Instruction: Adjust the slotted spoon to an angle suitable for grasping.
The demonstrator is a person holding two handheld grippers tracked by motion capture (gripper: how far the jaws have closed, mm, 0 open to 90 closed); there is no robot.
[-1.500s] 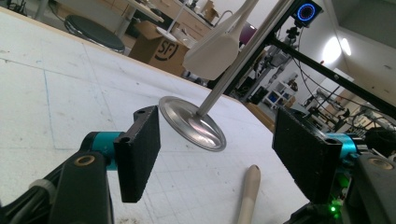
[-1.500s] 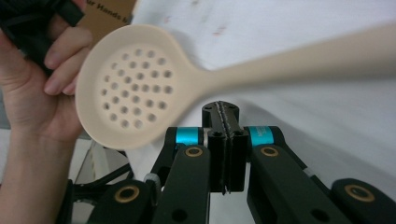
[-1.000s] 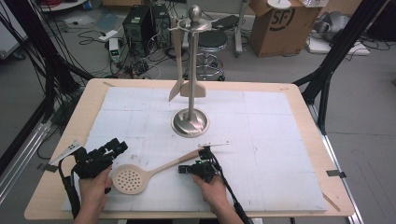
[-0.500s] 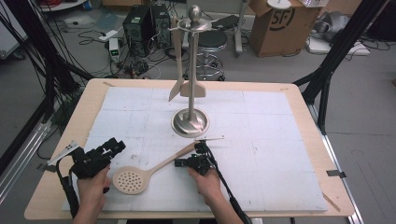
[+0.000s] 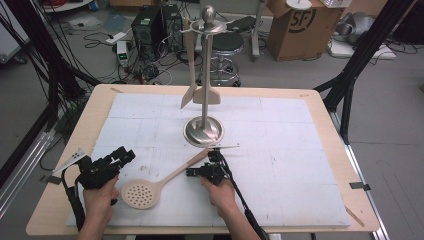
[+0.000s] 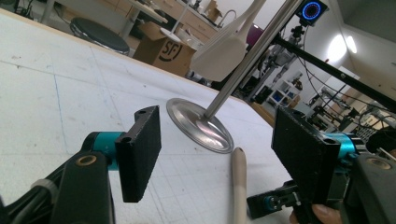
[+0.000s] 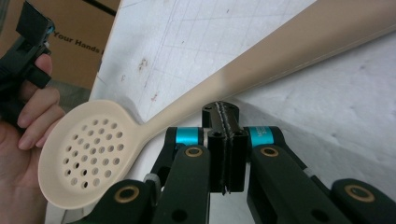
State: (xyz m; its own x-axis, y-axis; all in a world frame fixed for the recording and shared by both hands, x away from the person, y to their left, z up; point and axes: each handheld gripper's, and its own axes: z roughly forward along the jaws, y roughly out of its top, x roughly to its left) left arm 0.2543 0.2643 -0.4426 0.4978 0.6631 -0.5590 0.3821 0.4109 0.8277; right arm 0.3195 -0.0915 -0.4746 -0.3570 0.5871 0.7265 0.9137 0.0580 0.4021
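The right tool (image 5: 209,169) has its jaws pressed flat together with nothing between them, resting just beside the handle of the slotted spoon (image 5: 159,185), which lies flat on the table (image 5: 310,165) in front of it. The left tool (image 5: 102,167) stands open and empty, near the spoon's perforated bowl. The spoon looks light, stiff and smooth, so the slim handle, mid-length, seems the best hold. Beyond stands a metal rack (image 5: 204,131).
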